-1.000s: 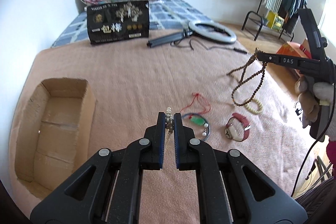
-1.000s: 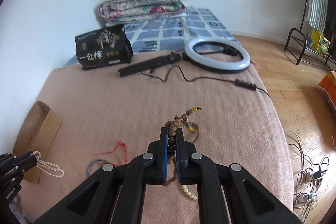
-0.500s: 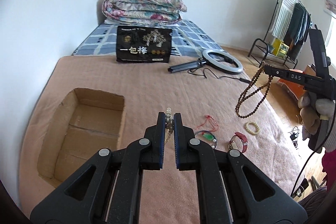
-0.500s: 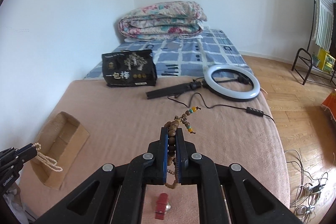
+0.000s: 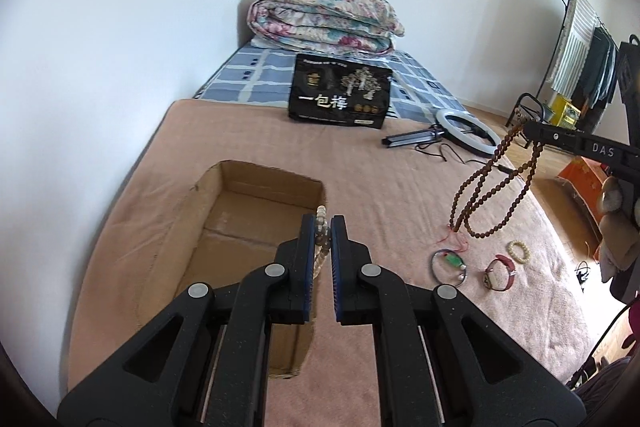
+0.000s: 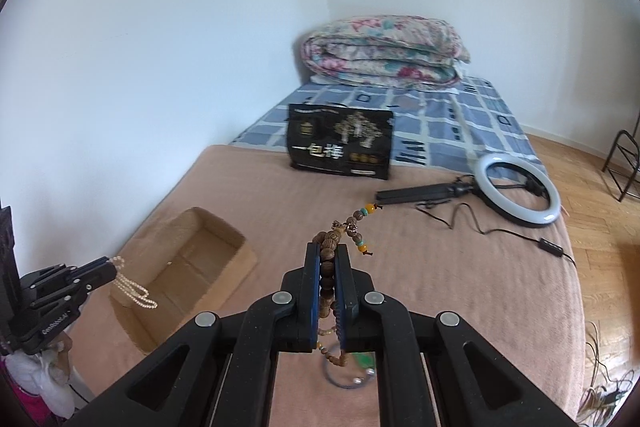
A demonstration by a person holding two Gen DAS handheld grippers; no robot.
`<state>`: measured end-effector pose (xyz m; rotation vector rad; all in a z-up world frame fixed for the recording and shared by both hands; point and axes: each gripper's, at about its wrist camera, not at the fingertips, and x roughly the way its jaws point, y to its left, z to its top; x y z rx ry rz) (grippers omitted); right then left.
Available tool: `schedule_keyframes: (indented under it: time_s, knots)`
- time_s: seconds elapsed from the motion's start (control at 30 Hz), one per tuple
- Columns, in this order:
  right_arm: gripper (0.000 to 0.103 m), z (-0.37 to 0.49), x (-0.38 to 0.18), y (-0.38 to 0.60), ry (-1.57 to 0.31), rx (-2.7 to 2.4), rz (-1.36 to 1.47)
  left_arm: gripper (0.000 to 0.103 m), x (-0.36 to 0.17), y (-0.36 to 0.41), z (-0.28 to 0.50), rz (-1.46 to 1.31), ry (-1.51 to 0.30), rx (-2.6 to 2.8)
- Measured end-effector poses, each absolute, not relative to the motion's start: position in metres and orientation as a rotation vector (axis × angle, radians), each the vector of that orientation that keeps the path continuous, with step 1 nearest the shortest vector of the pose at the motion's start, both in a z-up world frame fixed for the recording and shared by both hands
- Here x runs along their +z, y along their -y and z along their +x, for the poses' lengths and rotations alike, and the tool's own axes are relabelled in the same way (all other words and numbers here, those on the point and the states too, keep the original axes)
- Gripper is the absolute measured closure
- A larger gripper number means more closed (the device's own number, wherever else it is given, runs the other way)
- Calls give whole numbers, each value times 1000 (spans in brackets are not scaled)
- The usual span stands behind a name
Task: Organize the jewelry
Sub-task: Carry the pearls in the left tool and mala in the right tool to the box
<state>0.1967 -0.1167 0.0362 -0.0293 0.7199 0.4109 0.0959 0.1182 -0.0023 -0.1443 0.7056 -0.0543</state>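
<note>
Pearls [image 5: 321, 227] hang limp and light from my left gripper [image 5: 322, 227], clamped on the strand just over the box [image 5: 224, 187] rim. My right gripper [image 6: 328, 259] pinches the wooden beads [image 6: 330, 247]; their slack loop swings freely over the blanket [image 5: 380, 187]. Both strands are slippery, so I grip across beads. Box walls are low, with open room above.

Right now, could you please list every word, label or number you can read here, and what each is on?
"一包梅": large white characters on the black bag.
"DAS": on the right gripper, seen from the left wrist.
Label on the left gripper: too blurred to read.
Small print on the bag: too small to read.
</note>
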Motion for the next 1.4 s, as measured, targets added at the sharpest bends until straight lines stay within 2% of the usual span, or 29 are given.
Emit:
schedule_keyframes:
  time_s: [0.93,1.4]
  knots:
    - [99,216,18,-46,-743,621,-84,98,-52,-206,93,-225,-828,68]
    - [99,233,-28,-76,-825,632,-80,98,-76,-212,101,-247,-900,81]
